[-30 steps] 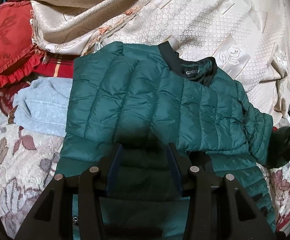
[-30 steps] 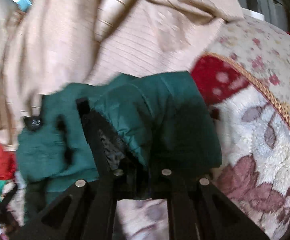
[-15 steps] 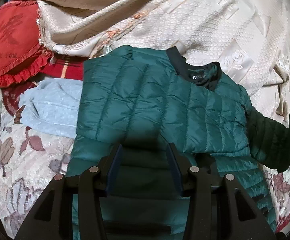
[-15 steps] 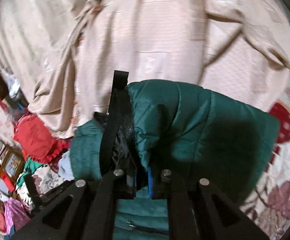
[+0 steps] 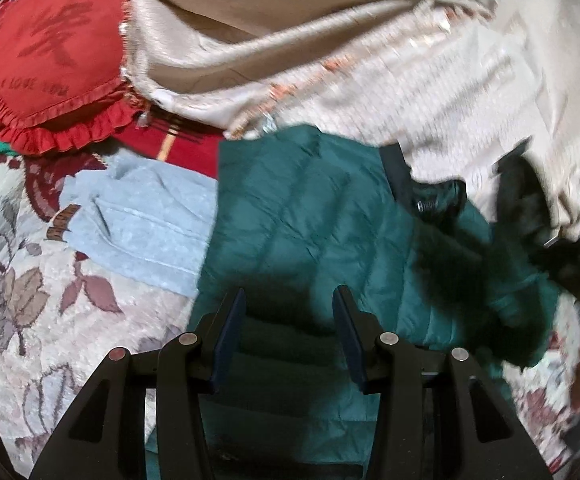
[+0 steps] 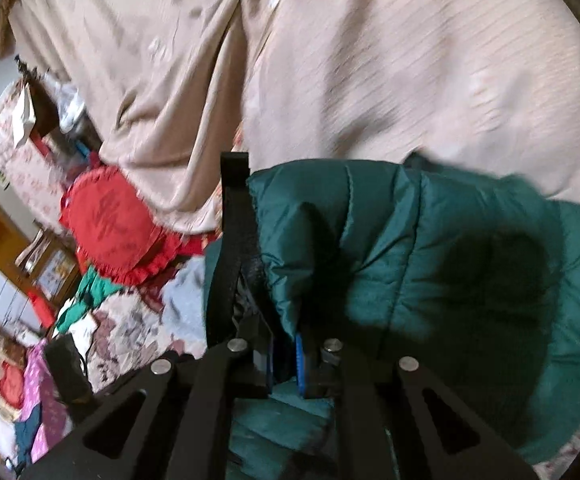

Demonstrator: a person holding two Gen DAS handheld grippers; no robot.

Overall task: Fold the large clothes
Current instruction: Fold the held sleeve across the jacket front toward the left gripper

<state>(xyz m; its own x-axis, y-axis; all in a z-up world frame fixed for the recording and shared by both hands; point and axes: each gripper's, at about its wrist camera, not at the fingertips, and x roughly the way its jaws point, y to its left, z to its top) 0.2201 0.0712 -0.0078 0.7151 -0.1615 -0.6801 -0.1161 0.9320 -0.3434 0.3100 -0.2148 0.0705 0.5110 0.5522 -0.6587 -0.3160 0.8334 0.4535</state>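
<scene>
Item: dark green quilted puffer jacket (image 5: 310,216) with black collar band, lying spread on the floral bedspread (image 5: 29,280), just beside a pale blue folded cloth (image 5: 145,224) and below a beige draped coverlet (image 5: 330,60). Left gripper (image 5: 287,300) is hovering over the jacket's lower body, jaws standing apart, holding nothing. Right gripper (image 6: 283,360) is clenching a raised fold of the jacket (image 6: 410,260). Handling, as judged: light, soft, puffy, slippery shell; likely springing back. Gripping is best at stitched seams, hem or cuff.

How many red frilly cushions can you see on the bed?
1: the red cushion lies at the far left, beside the beige cover. Others may be hidden under the bedding.
</scene>
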